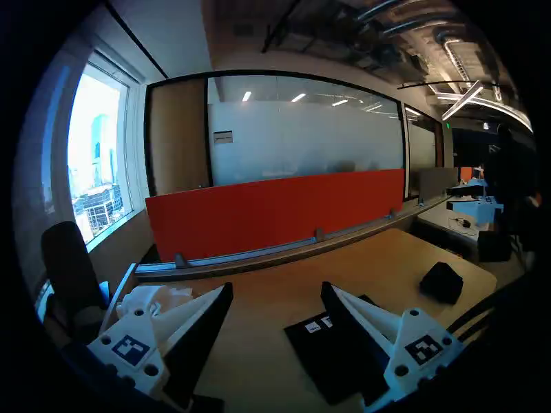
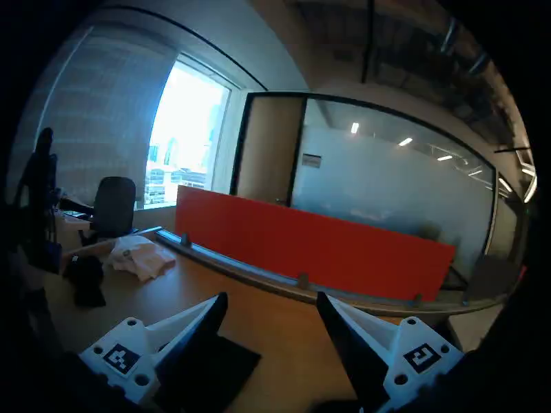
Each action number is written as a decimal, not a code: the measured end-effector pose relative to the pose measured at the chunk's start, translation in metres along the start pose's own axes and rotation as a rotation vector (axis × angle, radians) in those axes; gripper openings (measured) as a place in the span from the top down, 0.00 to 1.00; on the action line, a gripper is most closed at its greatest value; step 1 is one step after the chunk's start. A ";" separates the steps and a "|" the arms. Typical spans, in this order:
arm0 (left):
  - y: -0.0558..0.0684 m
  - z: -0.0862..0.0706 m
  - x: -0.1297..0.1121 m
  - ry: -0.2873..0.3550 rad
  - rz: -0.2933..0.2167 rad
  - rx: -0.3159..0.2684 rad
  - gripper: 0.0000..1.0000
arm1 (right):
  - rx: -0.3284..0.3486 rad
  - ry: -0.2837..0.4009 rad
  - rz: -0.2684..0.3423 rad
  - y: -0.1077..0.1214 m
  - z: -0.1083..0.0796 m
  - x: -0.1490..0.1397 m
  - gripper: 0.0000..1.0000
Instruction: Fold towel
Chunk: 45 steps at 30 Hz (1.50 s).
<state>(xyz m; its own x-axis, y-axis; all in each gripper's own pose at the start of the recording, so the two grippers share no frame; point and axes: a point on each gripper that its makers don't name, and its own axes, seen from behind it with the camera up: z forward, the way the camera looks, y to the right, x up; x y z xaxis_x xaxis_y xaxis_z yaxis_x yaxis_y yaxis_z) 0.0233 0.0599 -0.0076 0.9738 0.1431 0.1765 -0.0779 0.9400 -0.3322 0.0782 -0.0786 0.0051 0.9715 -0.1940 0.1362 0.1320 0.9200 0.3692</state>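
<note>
Lower left in the left gripper view, a crumpled white cloth (image 1: 155, 297) sits by the left gripper (image 1: 275, 286), whose fingers stand wide with nothing between them. Lower centre lies a flat black cloth (image 1: 324, 351), probably the towel, on the desk (image 1: 386, 255). The right gripper (image 2: 271, 296) is likewise spread wide and empty. Each gripper should drop to a near corner and pinch one layer only before both lift together.

A wooden desk (image 1: 372, 258) meets a red divider (image 1: 275, 206) (frosted glass wall (image 1: 303, 138) behind), beside a bright window (image 1: 96, 172).
</note>
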 end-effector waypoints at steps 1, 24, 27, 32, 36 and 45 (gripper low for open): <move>0.001 0.001 -0.002 -0.005 0.004 -0.003 0.05 | 0.006 -0.005 -0.003 -0.002 0.001 -0.001 0.00; 0.025 0.017 -0.082 -0.166 0.060 -0.105 0.05 | 0.139 -0.206 -0.026 -0.037 0.008 -0.088 0.00; 0.028 0.018 -0.098 -0.182 0.067 -0.101 0.05 | 0.151 -0.220 -0.028 -0.044 0.008 -0.104 0.00; 0.038 0.021 -0.127 -0.219 0.070 -0.114 0.05 | 0.169 -0.249 -0.028 -0.054 0.009 -0.131 0.00; 0.046 0.024 -0.148 -0.244 0.065 -0.126 0.05 | 0.183 -0.271 -0.029 -0.063 0.009 -0.152 0.00; 0.061 0.030 -0.192 -0.295 0.069 -0.150 0.05 | 0.192 -0.310 -0.014 -0.073 0.011 -0.195 0.00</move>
<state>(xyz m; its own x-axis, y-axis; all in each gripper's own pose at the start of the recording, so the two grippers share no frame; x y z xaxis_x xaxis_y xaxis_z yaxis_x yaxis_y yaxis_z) -0.1744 0.0988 -0.0342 0.8617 0.3094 0.4022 -0.0882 0.8719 -0.4817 -0.1233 -0.1119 -0.0385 0.8601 -0.3274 0.3912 0.0770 0.8413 0.5350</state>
